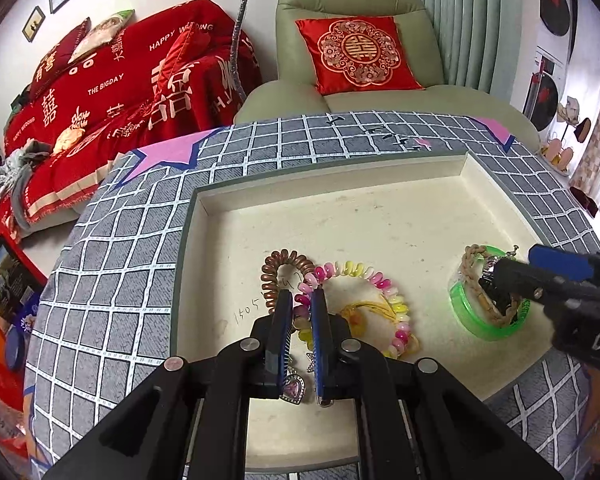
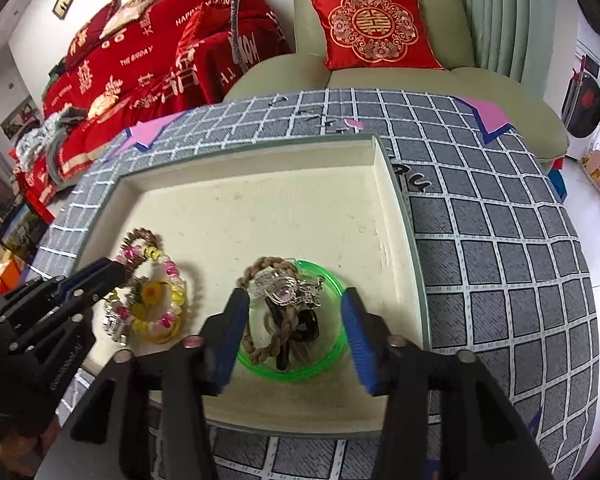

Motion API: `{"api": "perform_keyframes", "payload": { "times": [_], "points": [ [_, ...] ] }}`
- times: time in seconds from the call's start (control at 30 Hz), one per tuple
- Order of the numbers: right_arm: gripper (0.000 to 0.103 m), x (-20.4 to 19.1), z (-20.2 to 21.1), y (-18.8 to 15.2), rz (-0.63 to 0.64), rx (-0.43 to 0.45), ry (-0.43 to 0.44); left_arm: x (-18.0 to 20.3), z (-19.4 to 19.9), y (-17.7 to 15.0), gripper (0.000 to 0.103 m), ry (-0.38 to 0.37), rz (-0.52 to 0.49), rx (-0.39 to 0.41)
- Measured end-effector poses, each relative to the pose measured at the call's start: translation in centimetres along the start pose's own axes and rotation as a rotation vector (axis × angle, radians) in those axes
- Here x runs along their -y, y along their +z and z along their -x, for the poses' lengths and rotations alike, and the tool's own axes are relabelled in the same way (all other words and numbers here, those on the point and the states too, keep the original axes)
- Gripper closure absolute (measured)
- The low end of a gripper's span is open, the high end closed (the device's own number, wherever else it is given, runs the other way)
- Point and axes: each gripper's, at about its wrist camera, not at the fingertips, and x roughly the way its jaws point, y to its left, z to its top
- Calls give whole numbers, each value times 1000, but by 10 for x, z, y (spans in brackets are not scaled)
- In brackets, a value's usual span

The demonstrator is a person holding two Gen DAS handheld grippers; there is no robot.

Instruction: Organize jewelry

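Observation:
A cream tray point(image 1: 380, 216) lies on the checked table. In it, a brown coil hair tie point(image 1: 278, 266), a pink-yellow coil hair tie point(image 1: 380, 282) and a yellow trinket point(image 1: 364, 314) lie together. My left gripper point(image 1: 301, 300) is shut on the pink-yellow coil at its left side; a heart pendant point(image 1: 294, 389) lies beneath it. At the right, a green bangle point(image 2: 292, 368) holds a braided rope bracelet point(image 2: 278, 266), a silver chain point(image 2: 284, 286) and a black tie. My right gripper point(image 2: 294, 300) is open, straddling the bangle.
The tray point(image 2: 260, 200) has raised walls all round. The checked tablecloth point(image 2: 500, 260) shows to the right of it. A green armchair point(image 1: 356, 8) with a red cushion and a red-covered sofa point(image 1: 120, 92) stand behind the table.

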Motion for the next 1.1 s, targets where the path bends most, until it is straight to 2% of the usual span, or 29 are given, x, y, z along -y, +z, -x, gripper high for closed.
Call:
{"api": "perform_keyframes", "payload": {
  "times": [0.17, 0.3, 0.33, 0.37, 0.4, 0.43, 0.63, 0.7, 0.77, 1.1],
  "points": [
    [41, 4, 16, 1, -39, 40, 28, 0, 6, -1, 82, -27, 7, 12],
    [41, 4, 27, -3, -53, 59, 33, -1, 9, -1, 80, -31, 21, 20],
    [41, 4, 30, -4, -55, 61, 34, -2, 10, -1, 67, -34, 28, 20],
    [41, 4, 32, -6, -58, 62, 36, -3, 11, 0, 5, -27, 37, 21],
    [41, 5, 33, -6, -60, 63, 37, -5, 13, -1, 0, -2, 55, 37],
    [41, 6, 34, -8, -65, 64, 38, -6, 17, -1, 0, 19, 61, 71],
    [41, 11, 40, -14, -90, 67, 40, -8, 18, 0, 0, 41, 48, 91],
    [36, 10, 45, -18, -94, 71, 44, -11, 27, -3, 0, 48, 56, 103],
    [21, 9, 52, -25, -93, 86, 38, -13, 37, -8, 0, 52, 64, 114],
    [20, -9, 84, -74, -29, 150, -50, -12, 85, -57, 0, 44, 98, 147]
  ]
}}
